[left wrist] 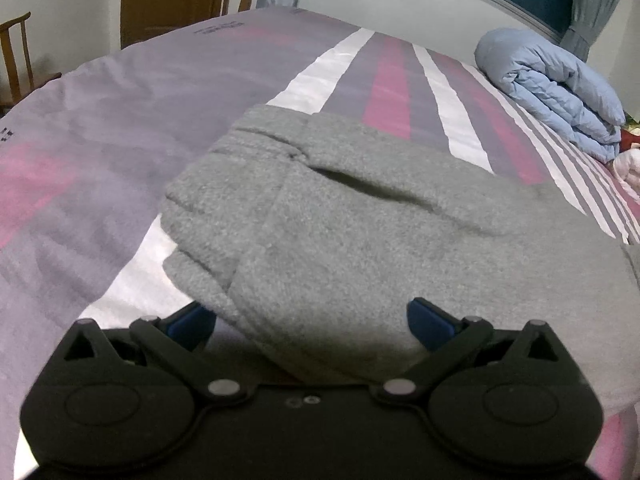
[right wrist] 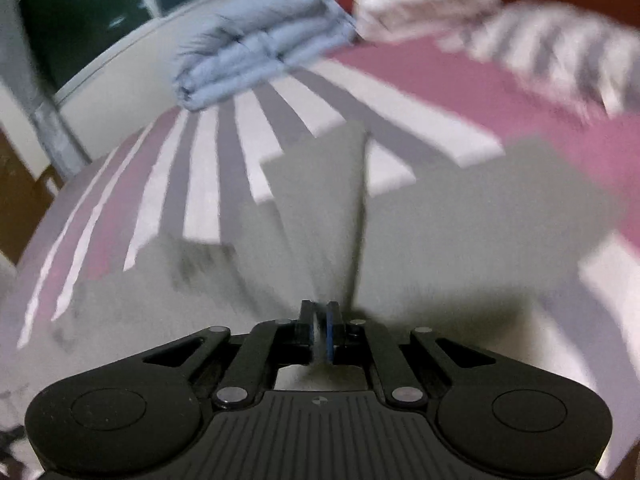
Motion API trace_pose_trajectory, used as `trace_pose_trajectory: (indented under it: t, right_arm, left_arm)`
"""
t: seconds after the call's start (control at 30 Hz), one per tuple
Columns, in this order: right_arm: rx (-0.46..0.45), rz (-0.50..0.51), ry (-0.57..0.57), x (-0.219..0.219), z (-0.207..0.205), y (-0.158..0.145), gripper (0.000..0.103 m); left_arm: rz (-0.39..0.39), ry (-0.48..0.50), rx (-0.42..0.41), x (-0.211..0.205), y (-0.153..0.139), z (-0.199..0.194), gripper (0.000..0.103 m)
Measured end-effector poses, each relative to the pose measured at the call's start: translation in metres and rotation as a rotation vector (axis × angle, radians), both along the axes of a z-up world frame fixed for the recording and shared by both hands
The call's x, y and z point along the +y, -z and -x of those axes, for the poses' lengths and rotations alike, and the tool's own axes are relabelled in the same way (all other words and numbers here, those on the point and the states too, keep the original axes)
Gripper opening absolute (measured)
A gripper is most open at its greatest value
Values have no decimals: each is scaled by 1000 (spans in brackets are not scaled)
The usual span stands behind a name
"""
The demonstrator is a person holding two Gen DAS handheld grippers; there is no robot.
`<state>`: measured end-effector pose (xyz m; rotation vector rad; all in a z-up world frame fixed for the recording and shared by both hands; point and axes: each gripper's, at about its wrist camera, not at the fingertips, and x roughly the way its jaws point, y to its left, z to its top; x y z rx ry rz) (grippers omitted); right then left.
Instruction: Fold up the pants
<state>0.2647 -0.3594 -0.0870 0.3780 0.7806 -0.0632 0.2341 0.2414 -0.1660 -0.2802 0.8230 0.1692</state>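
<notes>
Grey sweatpants (left wrist: 340,220) lie on the striped bed, waistband end to the left with a pocket slit showing. My left gripper (left wrist: 312,320) stands open at the near edge of the pants, its blue pads wide apart with a fold of grey cloth between them, untouched. In the right wrist view the picture is blurred by motion. There my right gripper (right wrist: 320,320) is shut on a pinched ridge of the grey pants (right wrist: 320,208), which rises from the bed to the blue pads.
The bed cover (left wrist: 120,128) has pink, grey and white stripes. A folded light-blue quilt (left wrist: 560,92) sits at the far right edge by the window. Pillows (right wrist: 520,40) lie beyond the pants in the right wrist view. Wooden chairs (left wrist: 16,52) stand beyond the bed.
</notes>
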Motion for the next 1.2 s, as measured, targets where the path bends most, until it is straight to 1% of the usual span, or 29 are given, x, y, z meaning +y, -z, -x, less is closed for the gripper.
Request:
trace_pose_trajectory:
  t: [0.03, 0.07, 0.1, 0.13, 0.17, 0.2, 0.27, 0.37, 0.43, 0.47, 0.5, 0.53, 0.6, 0.63, 0.7, 0.73, 0.8, 0.87, 0.93, 0.97, 1.0, 1.03, 1.07, 1.1, 1.13, 1.17, 1.2]
  right_arm:
    - [-10, 37, -22, 3, -10, -6, 9]
    - [-13, 80, -33, 8, -21, -10, 15]
    - [-16, 112, -45, 10, -32, -12, 33]
    - [-26, 139, -65, 13, -43, -14, 46]
    - [-17, 188, -86, 18, -56, -14, 49]
    - [8, 234, -112, 23, -68, -10, 50]
    - [46, 245, -162, 27, -89, -1, 50]
    - [110, 381, -192, 33, -113, 17, 50]
    - [148, 404, -212, 30, -122, 27, 49]
    - [142, 404, -222, 26, -121, 30, 46]
    - [131, 401, -237, 24, -119, 30, 7]
    - [125, 391, -242, 20, -117, 29, 3]
    - [67, 323, -196, 2, -109, 18, 3]
    - [42, 286, -156, -10, -103, 12, 3]
    - [6, 179, -82, -39, -90, 3, 3]
    - [2, 122, -33, -56, -82, 0, 3]
    - [1, -40, 56, -90, -59, 0, 3]
    - [-4, -147, 123, -113, -30, 3, 3]
    - [18, -228, 176, -129, -5, 17, 3]
    - [45, -223, 186, -131, 1, 28, 3]
    - [71, -189, 184, -132, 3, 37, 3]
    - [81, -187, 175, -137, 4, 39, 3]
    - [73, -190, 164, -140, 5, 37, 5]
    - [53, -156, 156, -141, 7, 30, 19]
    - [16, -88, 148, -137, 10, 19, 34]
    - [-22, -31, 131, -133, 11, 7, 38]
    - [-49, 6, 103, -127, 12, -2, 41]
  left_arm:
    - [-4, -1, -1, -1, 0, 0, 97]
    - [-6, -2, -1, -1, 1, 0, 97]
    - [-8, -4, -2, -1, 1, 0, 97]
    - [-10, -4, -1, -2, 1, -1, 97]
    - [-10, -4, 0, -2, 1, -1, 97]
    - [-9, -3, 2, -2, 1, -1, 97]
    - [-8, -2, 6, -2, 0, -2, 97]
    - [-5, 0, 12, -1, 0, -4, 97]
    - [-3, 0, 13, -1, 0, -4, 97]
    - [-3, 0, 13, -1, 0, -4, 97]
    - [-3, -1, 13, -1, 0, -4, 97]
    - [-4, -1, 12, -1, 0, -4, 97]
    - [-5, -3, 12, -1, 0, -4, 97]
    - [-5, -5, 12, -1, 0, -4, 97]
    - [-7, -5, 11, -1, 0, -4, 97]
    - [-8, -5, 11, -2, 0, -4, 97]
    - [-7, -5, 8, -1, 0, -3, 97]
    - [-9, -6, 4, -2, 1, -3, 97]
    - [-11, -8, 2, -3, 2, -2, 97]
    - [-12, -8, 3, -4, 2, -2, 97]
    - [-12, -8, 6, -4, 2, -2, 97]
    - [-13, -7, 10, -4, 1, -3, 97]
    - [-11, -6, 16, -4, 0, -3, 97]
    - [-8, -6, 19, -3, 0, -4, 97]
    - [-7, -5, 22, -2, -1, -4, 97]
    - [-6, -5, 25, -2, -1, -5, 97]
    - [-7, -6, 28, -2, -1, -6, 97]
